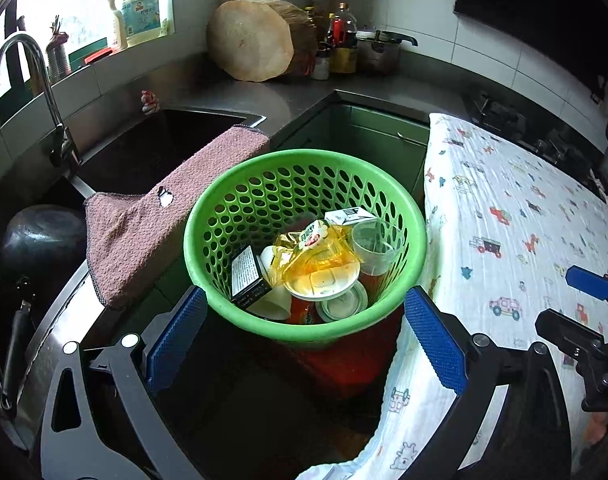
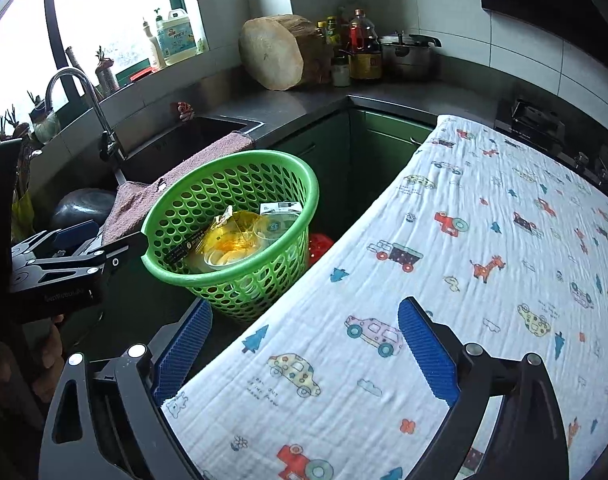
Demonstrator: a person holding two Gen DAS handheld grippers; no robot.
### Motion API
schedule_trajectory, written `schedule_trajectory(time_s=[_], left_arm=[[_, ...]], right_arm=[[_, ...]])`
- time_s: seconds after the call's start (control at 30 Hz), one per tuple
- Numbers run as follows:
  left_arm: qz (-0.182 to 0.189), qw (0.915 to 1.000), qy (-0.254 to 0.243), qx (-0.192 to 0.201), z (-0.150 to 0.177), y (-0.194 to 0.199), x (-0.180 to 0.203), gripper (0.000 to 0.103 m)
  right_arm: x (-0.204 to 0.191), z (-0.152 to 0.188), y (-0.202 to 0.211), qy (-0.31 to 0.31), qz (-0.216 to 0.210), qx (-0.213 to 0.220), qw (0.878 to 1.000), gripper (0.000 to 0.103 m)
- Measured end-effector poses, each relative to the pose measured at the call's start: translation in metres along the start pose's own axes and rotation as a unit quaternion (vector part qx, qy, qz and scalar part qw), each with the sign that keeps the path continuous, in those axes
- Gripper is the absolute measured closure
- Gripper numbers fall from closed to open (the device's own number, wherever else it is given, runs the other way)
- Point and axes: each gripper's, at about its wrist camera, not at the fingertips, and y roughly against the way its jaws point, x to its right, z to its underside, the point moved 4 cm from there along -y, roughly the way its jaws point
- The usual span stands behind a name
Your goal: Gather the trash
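A green perforated basket (image 1: 240, 200) (image 2: 192, 200) stands on something red beside the covered table. Inside lie a yellow plastic wrapper (image 1: 319, 256) (image 2: 234, 240), a clear cup (image 1: 373, 242), a dark box (image 1: 246, 272), a white carton (image 1: 349, 214) and lids. My left gripper (image 1: 305, 334) hangs open just before the basket's near rim, nothing between its blue pads (image 1: 433, 336). My right gripper (image 2: 304, 346) is open over the near corner of the cartoon-print cloth (image 2: 483, 240) (image 1: 511, 220), empty. The left gripper also shows at the left edge of the right wrist view.
A pink towel (image 1: 152, 224) drapes over the sink edge (image 1: 208, 114) left of the basket. A faucet (image 1: 44, 92), a dark round pot (image 1: 44, 236), a wooden chopping block (image 1: 250, 46), bottles (image 1: 343, 40) and a steel pot (image 1: 379, 50) line the counter. A stove (image 2: 543, 124) lies beyond the cloth.
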Motion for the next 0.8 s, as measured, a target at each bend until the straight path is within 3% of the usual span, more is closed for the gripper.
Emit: schedule_trajectory(time_s=[0.13, 0.37, 0.8], left_arm=[[-0.005, 0.9997, -0.012, 0.020, 0.008, 0.013, 0.015, 0.005], [0.032, 0.9986, -0.018, 0.037, 0.025, 0.034, 0.038, 0.005], [0.058, 0.9952, -0.042, 0.066, 0.052, 0.064, 0.060, 0.005]], right_arm=[[0.008, 0.012, 0.019, -0.009, 0.019, 0.013, 1.000, 0.012], [0.021, 0.033, 0.051, -0.042, 0.022, 0.042, 0.998, 0.011], [0.032, 0.068, 0.089, -0.068, 0.048, 0.070, 0.994, 0.010]])
